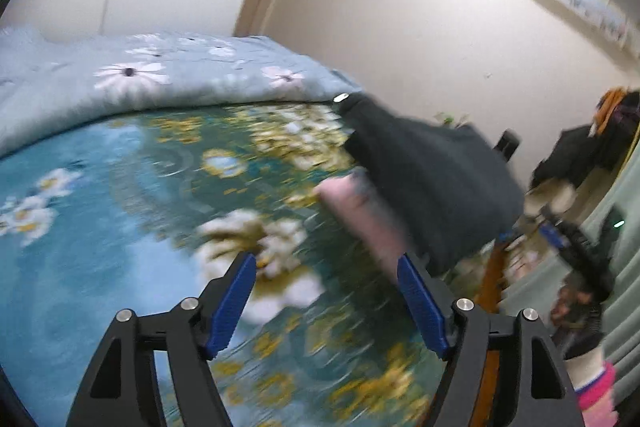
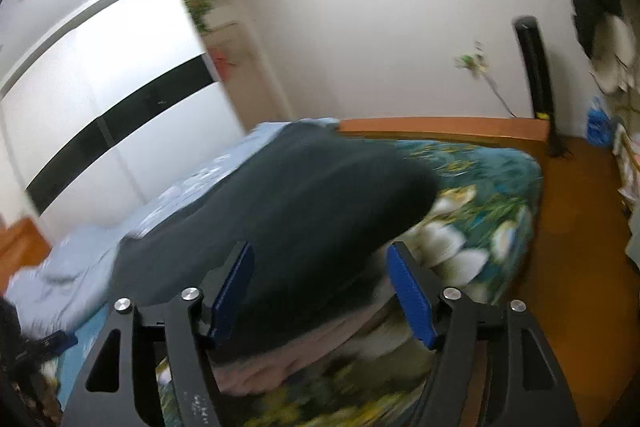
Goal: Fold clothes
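Note:
A dark garment (image 1: 432, 179) lies bunched near the right edge of the floral bedspread (image 1: 120, 195), on top of a pink garment (image 1: 360, 215). My left gripper (image 1: 326, 263) is open above the bedspread, just left of the pink garment, with nothing between its blue pads (image 1: 232, 307). In the right wrist view the dark garment (image 2: 304, 195) fills the middle, with the pink garment (image 2: 288, 355) showing beneath its near edge. My right gripper (image 2: 320, 251) is open, its blue pads either side of the dark cloth, not pinching it. Both views are blurred.
A light blue flowered quilt (image 1: 140, 75) is heaped along the far side of the bed. White wardrobe doors (image 2: 120, 75) stand behind. The orange bed frame (image 2: 440, 127) and wooden floor (image 2: 572, 247) lie to the right. A person's pink cuff (image 1: 596, 383) shows at the right.

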A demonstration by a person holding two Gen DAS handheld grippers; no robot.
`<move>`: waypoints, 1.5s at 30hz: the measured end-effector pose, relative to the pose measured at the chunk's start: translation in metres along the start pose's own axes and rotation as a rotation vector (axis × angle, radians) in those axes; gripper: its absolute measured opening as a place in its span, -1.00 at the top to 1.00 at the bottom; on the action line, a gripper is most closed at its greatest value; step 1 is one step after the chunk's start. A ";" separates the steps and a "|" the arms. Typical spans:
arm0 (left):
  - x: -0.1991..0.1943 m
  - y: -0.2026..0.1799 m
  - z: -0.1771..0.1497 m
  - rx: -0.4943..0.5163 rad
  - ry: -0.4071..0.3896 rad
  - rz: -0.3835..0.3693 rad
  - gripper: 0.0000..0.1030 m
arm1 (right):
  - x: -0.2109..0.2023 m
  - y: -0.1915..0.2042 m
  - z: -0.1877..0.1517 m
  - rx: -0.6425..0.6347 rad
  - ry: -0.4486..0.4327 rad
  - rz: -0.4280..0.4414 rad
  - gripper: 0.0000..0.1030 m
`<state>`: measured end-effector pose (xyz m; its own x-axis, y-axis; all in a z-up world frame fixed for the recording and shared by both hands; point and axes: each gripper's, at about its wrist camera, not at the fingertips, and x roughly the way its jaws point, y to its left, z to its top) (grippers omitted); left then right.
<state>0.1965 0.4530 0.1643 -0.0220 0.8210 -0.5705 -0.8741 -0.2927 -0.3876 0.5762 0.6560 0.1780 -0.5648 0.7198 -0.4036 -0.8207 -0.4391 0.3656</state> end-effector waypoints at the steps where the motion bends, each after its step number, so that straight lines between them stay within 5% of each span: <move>1: -0.009 0.010 -0.007 -0.008 -0.001 0.023 -0.49 | -0.005 0.016 -0.011 -0.025 -0.008 0.018 -0.53; 9: -0.080 0.089 -0.064 -0.069 -0.011 0.205 -0.66 | 0.003 0.188 -0.096 -0.268 0.078 0.276 -0.74; 15: -0.121 0.130 -0.084 -0.089 -0.021 0.286 -0.71 | 0.018 0.268 -0.146 -0.315 0.148 0.371 -0.74; 18: -0.122 0.130 -0.090 -0.078 -0.029 0.246 -1.00 | 0.019 0.276 -0.162 -0.307 0.171 0.339 -0.75; 23: -0.093 0.106 -0.092 -0.059 0.017 0.105 -1.00 | 0.011 0.245 -0.162 -0.262 0.166 0.125 -0.76; 25: -0.080 0.088 -0.091 -0.028 0.034 0.066 -1.00 | 0.000 0.228 -0.158 -0.249 0.140 0.032 -1.00; 30: -0.061 0.033 -0.086 0.096 0.039 0.014 -1.00 | -0.026 0.194 -0.149 -0.224 0.068 -0.158 -1.00; 38: -0.067 -0.037 -0.071 0.278 -0.011 0.013 -1.00 | -0.054 0.177 -0.125 -0.184 0.045 -0.237 -1.00; 45: -0.081 -0.061 -0.054 0.272 -0.038 -0.016 -1.00 | -0.081 0.177 -0.112 -0.190 0.011 -0.240 -1.00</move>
<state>0.2775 0.3777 0.1948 -0.0211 0.8438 -0.5362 -0.9725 -0.1418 -0.1849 0.4667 0.4599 0.1813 -0.3528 0.8095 -0.4693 -0.9317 -0.3504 0.0958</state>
